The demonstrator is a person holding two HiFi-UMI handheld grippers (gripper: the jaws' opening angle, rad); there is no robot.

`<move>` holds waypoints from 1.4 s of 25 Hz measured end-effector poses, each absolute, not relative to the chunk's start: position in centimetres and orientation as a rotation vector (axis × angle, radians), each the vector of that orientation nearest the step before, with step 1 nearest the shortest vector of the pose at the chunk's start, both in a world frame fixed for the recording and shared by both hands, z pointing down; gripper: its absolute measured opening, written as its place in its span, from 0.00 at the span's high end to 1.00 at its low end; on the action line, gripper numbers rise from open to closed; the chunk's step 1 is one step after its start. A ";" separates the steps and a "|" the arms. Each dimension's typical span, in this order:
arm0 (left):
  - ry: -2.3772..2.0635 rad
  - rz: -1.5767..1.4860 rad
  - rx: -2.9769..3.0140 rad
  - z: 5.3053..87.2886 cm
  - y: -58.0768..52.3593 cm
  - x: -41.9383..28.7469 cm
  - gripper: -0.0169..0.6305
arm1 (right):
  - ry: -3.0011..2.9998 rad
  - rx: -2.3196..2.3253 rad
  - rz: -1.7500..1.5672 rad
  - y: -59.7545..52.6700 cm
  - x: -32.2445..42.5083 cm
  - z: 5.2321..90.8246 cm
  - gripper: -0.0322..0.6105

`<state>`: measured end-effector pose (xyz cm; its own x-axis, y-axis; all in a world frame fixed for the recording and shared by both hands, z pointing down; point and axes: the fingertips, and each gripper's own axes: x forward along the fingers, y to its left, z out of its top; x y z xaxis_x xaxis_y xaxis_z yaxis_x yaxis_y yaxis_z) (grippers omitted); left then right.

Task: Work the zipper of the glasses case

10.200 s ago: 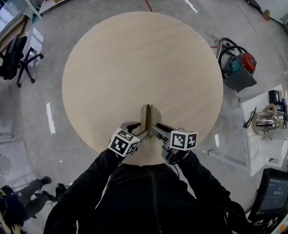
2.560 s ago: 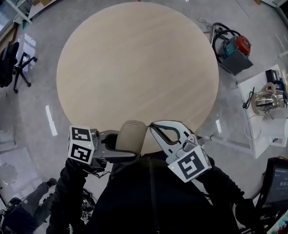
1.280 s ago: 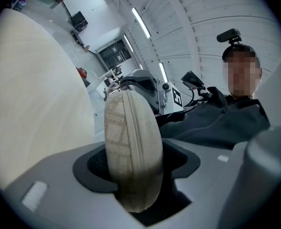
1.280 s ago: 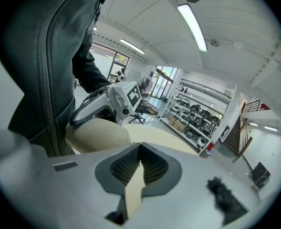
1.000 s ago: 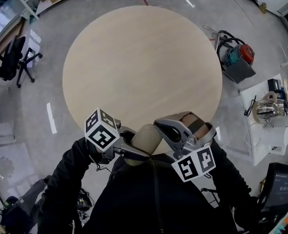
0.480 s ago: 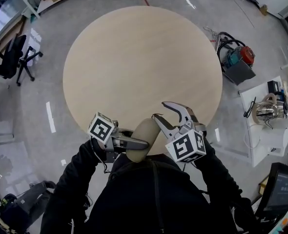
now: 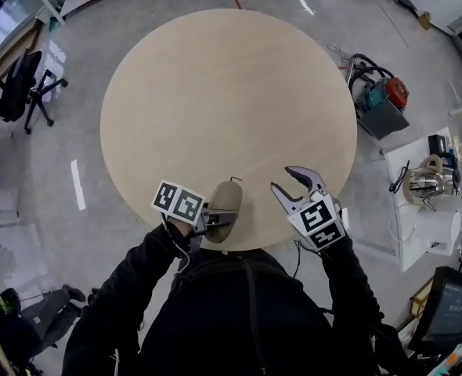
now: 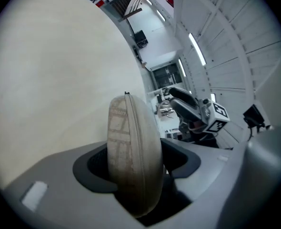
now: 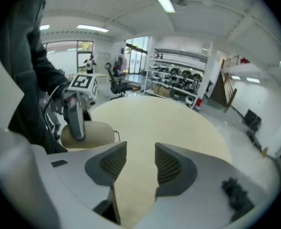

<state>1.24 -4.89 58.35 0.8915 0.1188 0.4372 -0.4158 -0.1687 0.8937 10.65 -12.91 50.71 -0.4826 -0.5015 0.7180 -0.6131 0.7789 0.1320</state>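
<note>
Now, oval beige woven glasses case [image 8: 133, 161], round pale wooden table [image 7: 231, 92]

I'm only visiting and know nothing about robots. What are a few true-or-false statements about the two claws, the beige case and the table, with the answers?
1. The left gripper is clamped on the glasses case. True.
2. The right gripper grips the case too. False: its jaws, just opened, stand apart with nothing between them.
3. The case lies wide open. False: it looks closed and is held on edge.
4. The table is round. True.
5. The red machine stands on the table. False: it sits on the floor beside it.
</note>
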 end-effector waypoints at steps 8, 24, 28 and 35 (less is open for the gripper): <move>-0.582 0.427 1.662 63.3 -11.9 1.7 0.51 | -2.230 0.901 0.769 -10.3 7.2 57.4 0.65; -0.728 0.477 1.903 65.7 -16.7 -0.8 0.35 | -2.174 0.952 0.863 -11.7 1.9 62.9 0.65; -0.707 0.397 1.882 64.5 -16.0 -3.1 0.38 | -2.173 0.944 0.879 -11.6 1.4 63.0 0.65; -0.715 0.309 1.862 63.9 -14.2 -4.3 0.40 | -2.175 0.966 0.908 -11.5 1.3 62.5 0.65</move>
<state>-4.26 -14.24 63.86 0.7869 -0.3300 0.5214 -0.6059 -0.2531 0.7542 1.34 -11.52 62.51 -0.5657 -0.3926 0.7251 -0.7916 0.5050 -0.3441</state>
